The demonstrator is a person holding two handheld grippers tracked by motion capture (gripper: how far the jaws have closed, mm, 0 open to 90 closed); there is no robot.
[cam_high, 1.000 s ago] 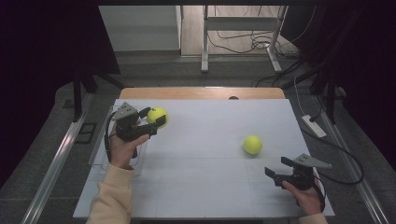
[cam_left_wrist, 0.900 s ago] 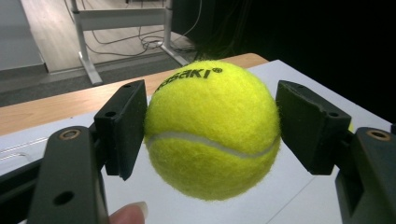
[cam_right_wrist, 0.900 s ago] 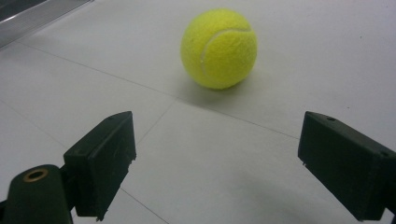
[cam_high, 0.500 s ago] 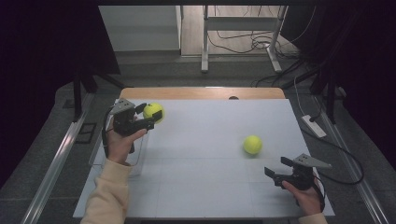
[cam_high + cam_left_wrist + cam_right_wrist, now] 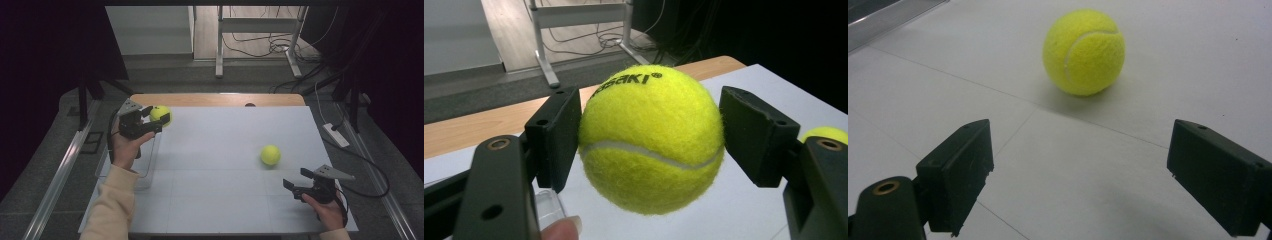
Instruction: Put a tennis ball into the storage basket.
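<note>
Lettering "…SAKI" marks the tennis ball (image 5: 651, 137) gripped by left tongs (image 5: 651, 145); right tongs (image 5: 1083, 180) gape.

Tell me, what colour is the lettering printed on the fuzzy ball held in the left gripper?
Black, on the yellow-green felt tennis ball; the left gripper view shows it best.

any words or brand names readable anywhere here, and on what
"asaki" with a registered-trademark sign: black print on the held ball, between the left gripper's pads; the start of the word is hidden behind a pad.
Other ball: no print on the side that shows.
Nothing else readable.
</note>
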